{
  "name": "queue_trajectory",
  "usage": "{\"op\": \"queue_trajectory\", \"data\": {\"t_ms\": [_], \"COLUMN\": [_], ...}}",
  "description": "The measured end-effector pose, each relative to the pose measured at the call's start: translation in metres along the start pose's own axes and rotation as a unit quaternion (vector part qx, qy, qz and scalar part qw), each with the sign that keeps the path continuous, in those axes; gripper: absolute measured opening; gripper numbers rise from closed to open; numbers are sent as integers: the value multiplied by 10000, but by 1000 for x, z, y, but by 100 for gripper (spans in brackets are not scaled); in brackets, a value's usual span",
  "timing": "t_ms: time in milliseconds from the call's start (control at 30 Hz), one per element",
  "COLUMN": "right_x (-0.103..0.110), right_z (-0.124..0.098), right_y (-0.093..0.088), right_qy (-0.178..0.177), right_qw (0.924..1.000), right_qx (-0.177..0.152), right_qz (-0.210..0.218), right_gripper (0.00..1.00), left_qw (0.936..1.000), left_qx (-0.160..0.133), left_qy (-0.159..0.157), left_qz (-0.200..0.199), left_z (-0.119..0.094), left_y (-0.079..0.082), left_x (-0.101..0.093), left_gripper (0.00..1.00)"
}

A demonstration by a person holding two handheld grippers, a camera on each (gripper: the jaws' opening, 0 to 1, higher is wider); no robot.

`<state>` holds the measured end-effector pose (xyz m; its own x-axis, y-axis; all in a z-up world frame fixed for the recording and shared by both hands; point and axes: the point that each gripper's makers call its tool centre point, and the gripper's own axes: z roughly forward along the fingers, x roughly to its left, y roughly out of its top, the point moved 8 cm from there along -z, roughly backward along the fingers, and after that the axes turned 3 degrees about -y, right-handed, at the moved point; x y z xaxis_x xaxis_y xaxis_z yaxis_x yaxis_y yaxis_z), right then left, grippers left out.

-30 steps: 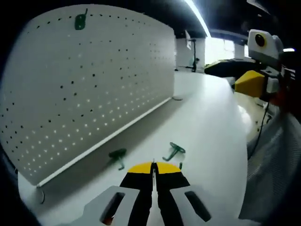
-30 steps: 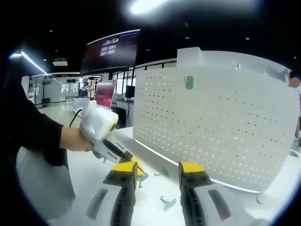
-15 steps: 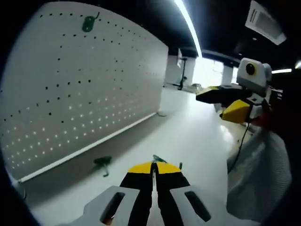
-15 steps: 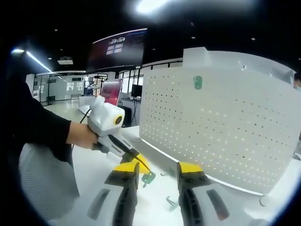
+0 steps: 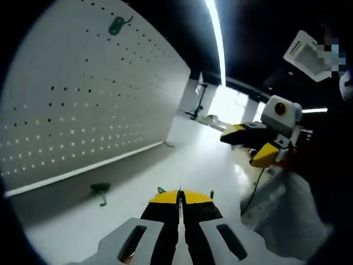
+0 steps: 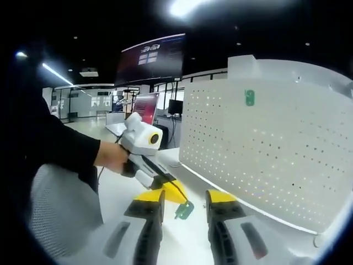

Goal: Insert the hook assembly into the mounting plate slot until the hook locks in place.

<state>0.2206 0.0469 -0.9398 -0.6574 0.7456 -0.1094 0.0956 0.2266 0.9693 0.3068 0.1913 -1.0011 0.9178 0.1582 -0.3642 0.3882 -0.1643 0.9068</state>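
A white pegboard [image 5: 83, 99] stands upright on the white table [image 5: 193, 160], with one green hook [image 5: 117, 25] hung near its top. My left gripper [image 5: 179, 193] is shut on a second green hook [image 6: 185, 210], whose tips poke out beside the yellow jaws. In the right gripper view a hand holds that left gripper [image 6: 175, 193] above the table in front of the pegboard [image 6: 276, 154], below the mounted hook [image 6: 249, 97]. A third green hook [image 5: 100, 189] lies on the table by the board's foot. My right gripper [image 6: 184, 196] is open and holds nothing.
The right gripper [image 5: 248, 146] hovers open off the table's right side in the left gripper view. A person's dark sleeve [image 6: 60, 149] and a grey mesh chair back [image 6: 60, 215] sit to the left. A screen and office room lie behind.
The left gripper has lifted its green hook off the table and risen toward the pegboard. Both views have tilted, and the right gripper view has lost the hook lying on the table.
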Motion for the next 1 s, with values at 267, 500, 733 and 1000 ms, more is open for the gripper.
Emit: {"op": "queue_trajectory", "data": {"t_ms": [267,500,733,1000], "right_x": [6,15,20,25], "right_z": [-2,-9,-13,-11], "right_y": [-4,-10,-13,-14], "right_qy": [548,1082,1388,1616], "right_qw": [9985,9941,9901,9866], "right_qx": [67,110,96,67], "right_qz": [-12,32,172,229], "right_gripper": [27,26,25,21], "left_qw": [9990,9965,9935,9874], "left_qx": [-73,-191,-289,-458], "left_qy": [-440,-794,-1063,-1465], "left_qz": [-13,-162,-288,-386], "left_z": [1,2,3,0], "left_y": [1,0,0,5], "left_x": [-9,-16,-20,-27], "left_gripper": [1,1,1,1]}}
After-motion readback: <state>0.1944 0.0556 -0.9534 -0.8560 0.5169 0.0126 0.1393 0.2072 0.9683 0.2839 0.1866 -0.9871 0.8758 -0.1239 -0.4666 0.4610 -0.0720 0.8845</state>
